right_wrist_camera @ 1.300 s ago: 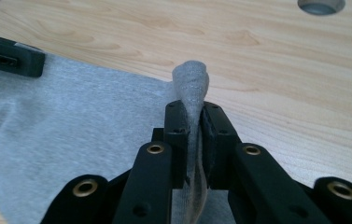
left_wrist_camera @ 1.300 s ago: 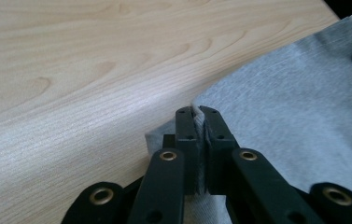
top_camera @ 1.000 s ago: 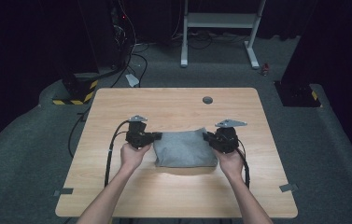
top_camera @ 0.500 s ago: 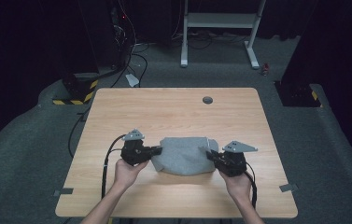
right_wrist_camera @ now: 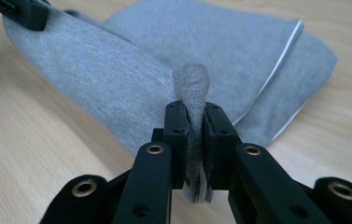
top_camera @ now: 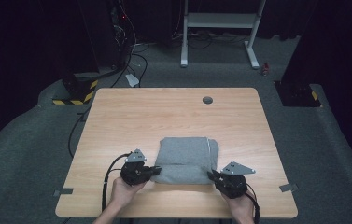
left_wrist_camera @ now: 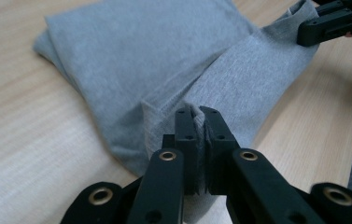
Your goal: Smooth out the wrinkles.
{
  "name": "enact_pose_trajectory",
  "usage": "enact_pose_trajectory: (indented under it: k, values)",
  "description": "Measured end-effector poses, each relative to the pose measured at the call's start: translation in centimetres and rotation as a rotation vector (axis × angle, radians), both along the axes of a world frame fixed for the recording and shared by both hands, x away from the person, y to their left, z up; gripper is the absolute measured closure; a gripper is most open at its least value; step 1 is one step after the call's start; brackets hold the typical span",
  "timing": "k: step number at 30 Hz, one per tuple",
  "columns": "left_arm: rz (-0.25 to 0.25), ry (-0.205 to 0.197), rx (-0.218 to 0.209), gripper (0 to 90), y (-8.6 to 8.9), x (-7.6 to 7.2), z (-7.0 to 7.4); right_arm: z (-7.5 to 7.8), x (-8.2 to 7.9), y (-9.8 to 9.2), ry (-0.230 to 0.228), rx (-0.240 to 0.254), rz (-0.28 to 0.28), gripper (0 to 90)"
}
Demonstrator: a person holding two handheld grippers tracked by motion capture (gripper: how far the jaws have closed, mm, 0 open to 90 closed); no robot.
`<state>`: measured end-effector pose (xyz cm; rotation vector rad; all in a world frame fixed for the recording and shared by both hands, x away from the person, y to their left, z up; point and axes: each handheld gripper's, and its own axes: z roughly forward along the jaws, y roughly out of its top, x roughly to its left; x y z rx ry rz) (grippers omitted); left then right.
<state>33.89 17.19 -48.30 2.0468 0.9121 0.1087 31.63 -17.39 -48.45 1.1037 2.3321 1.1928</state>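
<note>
Jaws clamped: both grippers, left [top_camera: 156, 171] and right [top_camera: 211, 175], pinching grey cloth [top_camera: 186, 158] corners, low.

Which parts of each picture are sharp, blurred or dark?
High view: wooden table evenly lit, room beyond dark. Left gripper view: the grey cloth sharp, the near wood soft. Right gripper view: the pinched fold crisp, wood at the lower left blurred.

We see a lab or recording studio: a lone wooden table [top_camera: 173, 116] on grey carpet [top_camera: 24, 154], dark walls, trailing cables [top_camera: 134, 56], a hazard-striped block [top_camera: 73, 95].
</note>
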Motion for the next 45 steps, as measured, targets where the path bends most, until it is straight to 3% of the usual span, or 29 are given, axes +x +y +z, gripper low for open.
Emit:
enact_pose_trajectory:
  k: [5, 12, 18, 23, 26, 30, 33, 37, 40, 45]
  values:
    - [-0.010, 0.023, 0.036, 83.8, -0.4, -0.4, -1.2, -1.4, -0.7, 0.2, 0.017, -0.047, -0.003, 79.7]
    - [-0.004, 0.026, 0.083, 83.9, -1.0, 0.0, -2.2, -2.3, -0.3, 0.5, 0.032, -0.096, -0.004, 79.3]
    - [0.019, 0.069, 0.054, 83.9, -1.1, 1.2, -3.0, -2.5, 0.4, 0.8, 0.027, -0.115, -0.025, 79.4]
    - [0.059, 0.065, 0.031, 84.0, -0.9, 2.1, -3.3, -2.7, 2.0, 0.8, 0.039, -0.108, -0.050, 79.4]
    - [0.078, 0.056, 0.049, 84.1, -0.9, 3.1, -3.2, -2.6, 3.2, 1.2, 0.038, -0.121, -0.058, 79.4]
    - [0.101, 0.075, 0.049, 85.3, -0.9, 5.0, -3.1, -2.5, 5.3, 1.7, 0.050, -0.136, -0.085, 79.5]
    - [0.135, 0.074, 0.060, 85.5, -1.1, 6.7, -2.9, -2.4, 7.1, 1.8, 0.072, -0.125, -0.108, 79.7]
    - [0.164, 0.069, 0.064, 85.5, -1.1, 7.9, -2.4, -2.0, 8.9, 2.0, 0.094, -0.122, -0.138, 79.7]
    - [0.159, 0.057, 0.043, 85.5, -0.9, 7.7, -1.8, -1.6, 8.9, 1.9, 0.082, -0.110, -0.141, 79.6]
    - [0.138, 0.038, 0.023, 84.9, -0.5, 6.4, -1.3, -1.1, 7.3, 1.4, 0.048, -0.074, -0.119, 78.8]
